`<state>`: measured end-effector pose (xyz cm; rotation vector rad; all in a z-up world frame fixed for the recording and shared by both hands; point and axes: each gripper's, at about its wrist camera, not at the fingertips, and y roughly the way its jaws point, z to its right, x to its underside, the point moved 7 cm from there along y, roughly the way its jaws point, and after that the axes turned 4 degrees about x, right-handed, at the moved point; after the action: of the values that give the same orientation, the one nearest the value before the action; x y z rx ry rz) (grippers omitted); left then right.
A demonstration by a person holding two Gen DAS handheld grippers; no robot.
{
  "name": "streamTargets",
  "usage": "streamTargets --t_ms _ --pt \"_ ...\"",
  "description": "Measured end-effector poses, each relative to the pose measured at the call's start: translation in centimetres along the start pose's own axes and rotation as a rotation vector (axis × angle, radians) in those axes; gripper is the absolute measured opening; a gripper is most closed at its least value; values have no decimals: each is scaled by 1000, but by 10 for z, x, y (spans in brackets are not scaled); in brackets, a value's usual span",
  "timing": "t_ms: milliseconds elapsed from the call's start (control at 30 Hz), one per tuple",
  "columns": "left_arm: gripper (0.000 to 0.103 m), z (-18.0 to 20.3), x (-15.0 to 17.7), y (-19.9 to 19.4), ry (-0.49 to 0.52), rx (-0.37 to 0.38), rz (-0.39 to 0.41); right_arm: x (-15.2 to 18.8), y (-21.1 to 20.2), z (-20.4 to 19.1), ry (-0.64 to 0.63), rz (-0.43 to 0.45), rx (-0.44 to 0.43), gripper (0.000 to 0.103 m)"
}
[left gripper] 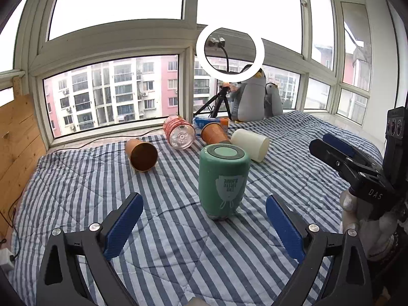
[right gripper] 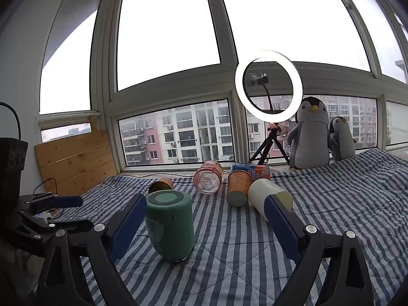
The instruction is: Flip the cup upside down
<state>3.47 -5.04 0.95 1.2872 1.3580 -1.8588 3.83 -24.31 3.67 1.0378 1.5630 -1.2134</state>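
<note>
A green cup (left gripper: 224, 182) stands upside down on the striped blanket (left gripper: 178, 255), its printed label inverted and its base facing up. It also shows in the right wrist view (right gripper: 169, 225). My left gripper (left gripper: 204, 219) is open and empty, just in front of the cup without touching it. My right gripper (right gripper: 204, 219) is open and empty; the cup stands just beyond and beside its left finger (right gripper: 127, 225). The right gripper also shows at the right in the left wrist view (left gripper: 331, 145).
Behind the green cup lie two orange paper cups (left gripper: 141, 154) (left gripper: 214, 134), a clear plastic bottle (left gripper: 179, 132), a white cup (left gripper: 251, 144) and a blue snack pack (right gripper: 251, 169). A ring light on a tripod (left gripper: 229, 53) and two plush penguins (left gripper: 248, 97) stand by the window.
</note>
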Motion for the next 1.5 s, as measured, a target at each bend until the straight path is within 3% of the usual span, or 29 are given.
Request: streamTargets --t_ms 300,467,700,1500 --pt "102 -12 1 -58 -87 -188 203 1 -33 1 -51 94 72 102" --pt "102 -16 7 -62 -125 -252 282 11 -32 -5 -81 98 111 102" --pt "102 -6 14 -54 -86 -310 359 19 -33 -5 -94 121 157 102" --pt "102 -4 25 -29 -71 -336 374 17 -28 -1 -94 165 209 102"
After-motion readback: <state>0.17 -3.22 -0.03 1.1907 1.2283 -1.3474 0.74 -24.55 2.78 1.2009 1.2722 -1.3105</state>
